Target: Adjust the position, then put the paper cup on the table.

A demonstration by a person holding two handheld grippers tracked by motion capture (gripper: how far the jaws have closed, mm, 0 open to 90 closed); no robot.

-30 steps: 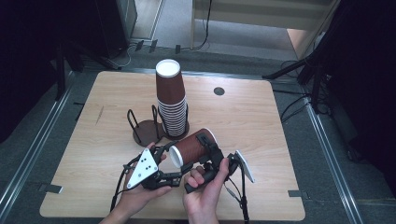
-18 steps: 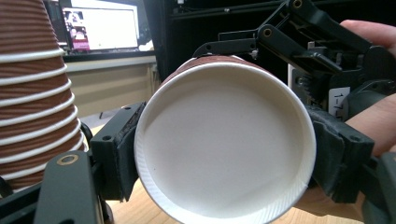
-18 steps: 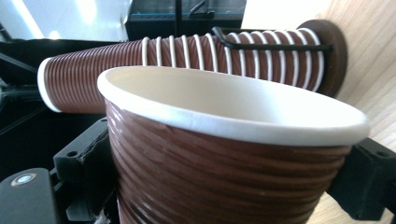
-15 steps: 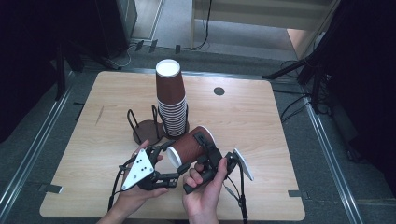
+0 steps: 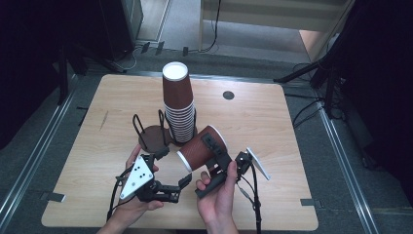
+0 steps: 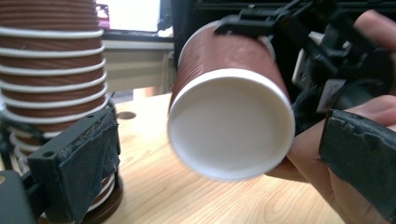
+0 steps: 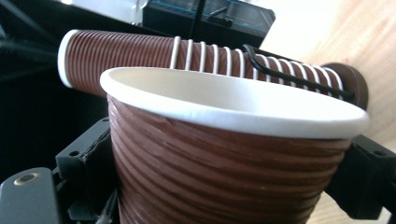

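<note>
On the pale wood-grain desk (image 5: pixel 272 126), a tall nested stack of ribbed brown paper cups (image 5: pixel 178 109) stands beyond the left gripper (image 5: pixel 168 168), whose foam-padded jaws have just been opening, empty, while the right gripper (image 5: pixel 214 153) clamps a single ridged, white-rimmed cup (image 5: pixel 202 148) between its jaws.

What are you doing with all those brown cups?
A person at a wooden table works a two-jaw gripper with each hand. The right gripper is clamped on one brown paper cup, tipped on its side above the table with its white mouth facing the left gripper. The left gripper's jaws have just been opening, and they stand apart with nothing between them. Behind, a tall stack of cups sits upside down in a wire holder, beside an empty holder.
</note>
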